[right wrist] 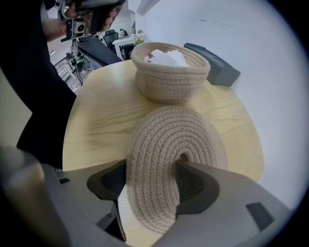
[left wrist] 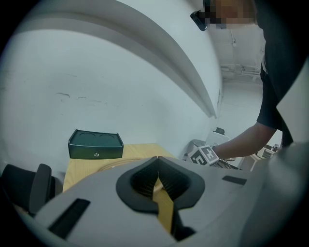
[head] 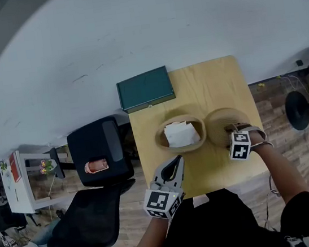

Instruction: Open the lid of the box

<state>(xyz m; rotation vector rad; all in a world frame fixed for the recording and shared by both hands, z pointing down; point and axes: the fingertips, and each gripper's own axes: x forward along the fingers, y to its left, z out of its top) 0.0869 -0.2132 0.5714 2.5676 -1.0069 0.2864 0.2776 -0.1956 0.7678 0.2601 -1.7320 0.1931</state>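
Observation:
A round woven rope basket [head: 161, 142] stands uncovered in the middle of the wooden table [head: 211, 83], with white paper [head: 181, 133] inside it. Its flat woven lid [head: 222, 123] is to the right of it. My right gripper [head: 233, 133] points down over the lid. In the right gripper view, that gripper [right wrist: 149, 181] is shut on the near edge of the lid [right wrist: 178, 135], whose far part rests on the table before the basket [right wrist: 169, 82]. My left gripper [head: 177, 161] hovers shut near the table's front edge, its pads together [left wrist: 157, 166], holding nothing.
A dark green case [head: 145, 89] lies at the table's back left corner, also in the left gripper view [left wrist: 95, 144] and the right gripper view [right wrist: 215, 67]. Two black office chairs [head: 98, 151] stand left of the table. A white wall lies behind.

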